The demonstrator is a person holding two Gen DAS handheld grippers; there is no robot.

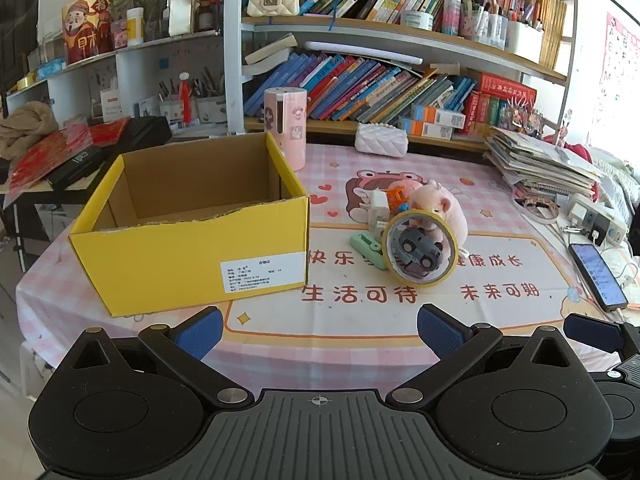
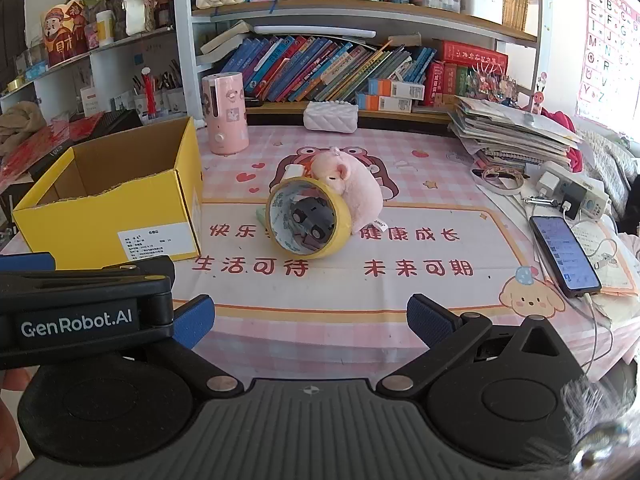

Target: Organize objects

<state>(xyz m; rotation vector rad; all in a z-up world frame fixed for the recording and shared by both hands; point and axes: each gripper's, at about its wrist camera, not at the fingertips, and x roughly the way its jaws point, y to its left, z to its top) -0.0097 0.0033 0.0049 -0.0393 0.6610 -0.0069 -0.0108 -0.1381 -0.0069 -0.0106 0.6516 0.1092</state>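
An open yellow cardboard box [image 1: 188,264] [image 2: 108,216] stands empty on the left of the table. Right of it lies a small heap: a yellow tape roll [image 1: 420,249] [image 2: 310,220] on edge, a grey toy car [image 1: 418,249] [image 2: 314,218] seen through its hole, a pink plush [image 1: 442,204] [image 2: 356,188], a green item [image 1: 366,248], an orange toy [image 1: 396,196] and a white piece [image 1: 378,204]. My left gripper [image 1: 320,332] is open and empty near the table's front edge. My right gripper [image 2: 312,320] is open and empty beside it.
A pink cylinder [image 1: 286,128] [image 2: 224,112] and a white quilted pouch [image 1: 380,140] [image 2: 330,117] stand behind. A paper stack [image 1: 540,164], chargers [image 2: 572,192] and a phone [image 1: 598,276] [image 2: 564,252] lie on the right. Bookshelves [image 1: 400,88] back the table.
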